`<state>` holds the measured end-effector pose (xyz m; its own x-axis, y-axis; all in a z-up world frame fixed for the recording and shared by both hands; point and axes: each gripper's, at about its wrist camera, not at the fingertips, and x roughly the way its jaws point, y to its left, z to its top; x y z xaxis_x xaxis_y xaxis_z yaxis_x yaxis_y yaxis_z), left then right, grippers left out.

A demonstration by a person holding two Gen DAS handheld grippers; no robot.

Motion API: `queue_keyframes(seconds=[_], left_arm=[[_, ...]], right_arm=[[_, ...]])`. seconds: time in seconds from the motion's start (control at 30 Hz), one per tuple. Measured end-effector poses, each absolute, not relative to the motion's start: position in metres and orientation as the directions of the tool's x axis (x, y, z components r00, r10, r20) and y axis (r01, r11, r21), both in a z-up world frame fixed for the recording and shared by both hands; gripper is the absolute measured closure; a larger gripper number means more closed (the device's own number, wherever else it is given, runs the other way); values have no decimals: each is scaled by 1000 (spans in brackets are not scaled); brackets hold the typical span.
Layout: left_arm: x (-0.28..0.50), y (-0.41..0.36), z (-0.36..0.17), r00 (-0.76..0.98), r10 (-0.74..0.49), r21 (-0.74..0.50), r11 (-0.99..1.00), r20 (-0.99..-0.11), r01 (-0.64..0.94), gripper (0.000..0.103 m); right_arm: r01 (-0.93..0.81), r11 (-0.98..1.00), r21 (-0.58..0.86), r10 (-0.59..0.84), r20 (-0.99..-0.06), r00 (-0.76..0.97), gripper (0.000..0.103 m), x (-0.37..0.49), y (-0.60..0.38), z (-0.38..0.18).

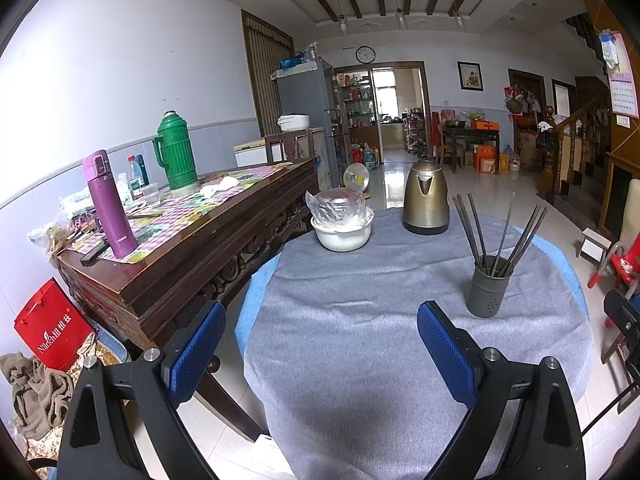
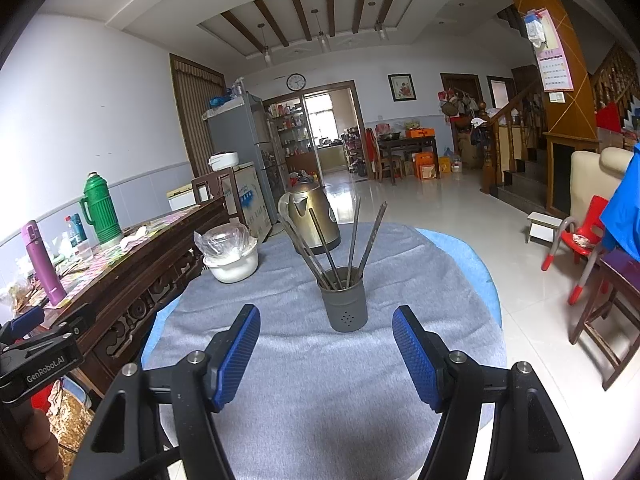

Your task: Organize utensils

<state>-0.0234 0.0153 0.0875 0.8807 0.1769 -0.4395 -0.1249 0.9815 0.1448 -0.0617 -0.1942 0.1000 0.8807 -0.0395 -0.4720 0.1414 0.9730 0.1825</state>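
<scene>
The chopsticks (image 2: 340,240) stand splayed in the grey perforated holder (image 2: 346,300), which sits upright on the grey cloth (image 2: 304,360) covering the round bench (image 2: 486,276), in front of the brass-coloured kettle (image 2: 314,218) and to the right of the white bowl (image 2: 234,266) with its plastic-wrapped top. As far as I can judge, no utensil lies loose on the cloth, so the step in hand is either the approach or a tidying of sticks that lean every way. To do it well, I would close on one stick high up — above the holder's rim, where the sticks fan apart — and steady the holder with the other tool so it does not tip. The right gripper (image 2: 326,354) hovers just short of the holder, level and aimed at it, fingers spread wide and empty. The left gripper (image 1: 320,356) is held low over the near edge of the cloth, further left, its fingers likewise spread and holding nothing — the holder (image 1: 490,286) lies ahead to its right.
</scene>
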Motion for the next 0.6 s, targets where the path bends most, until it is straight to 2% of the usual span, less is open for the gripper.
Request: queue_keyframes(seconds=[0.6], left_arm=[[-25,16,86,879,181,140,981,-441,-131,6]], right_arm=[[144,973,183,-41,-472,880,31,-62,-193,100]])
